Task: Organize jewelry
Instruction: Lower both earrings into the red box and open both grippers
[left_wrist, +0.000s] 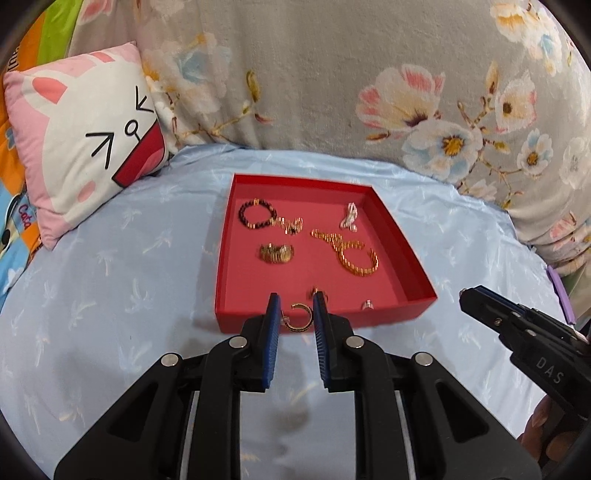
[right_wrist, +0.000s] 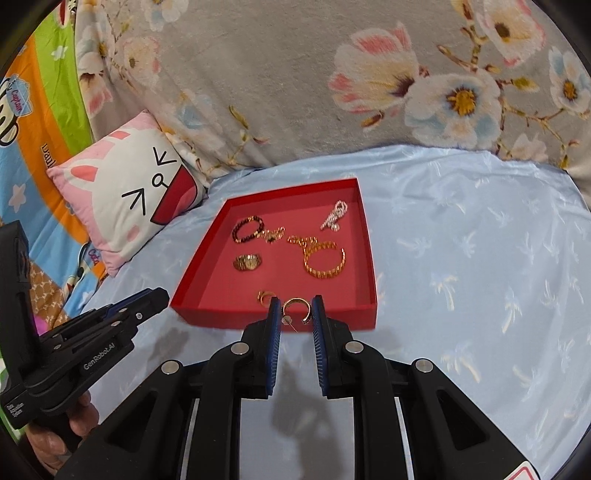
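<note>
A red tray (left_wrist: 402, 243) (right_wrist: 207, 254) lies on the pale blue bedsheet. It holds a dark bead bracelet (left_wrist: 257, 214) (right_wrist: 248, 229), a gold watch (left_wrist: 277, 253) (right_wrist: 248, 262), a gold chain bracelet (left_wrist: 360, 258) (right_wrist: 325, 258), a silver piece (left_wrist: 349, 218) (right_wrist: 334, 215) and small earrings. My left gripper (left_wrist: 295, 306) has a gold hoop earring (left_wrist: 301, 317) between its jaws at the tray's near wall. My right gripper (right_wrist: 295, 308) has a gold hoop earring (right_wrist: 295, 306) between its jaws at the near wall. Neither earring visibly touches both pads.
A pink and white cat-face pillow (left_wrist: 85, 147) (right_wrist: 136, 192) lies left of the tray. A grey floral blanket (left_wrist: 369, 81) (right_wrist: 332, 74) rises behind it. The right gripper's body (left_wrist: 524, 332) shows in the left wrist view, the left one (right_wrist: 92, 339) in the right wrist view.
</note>
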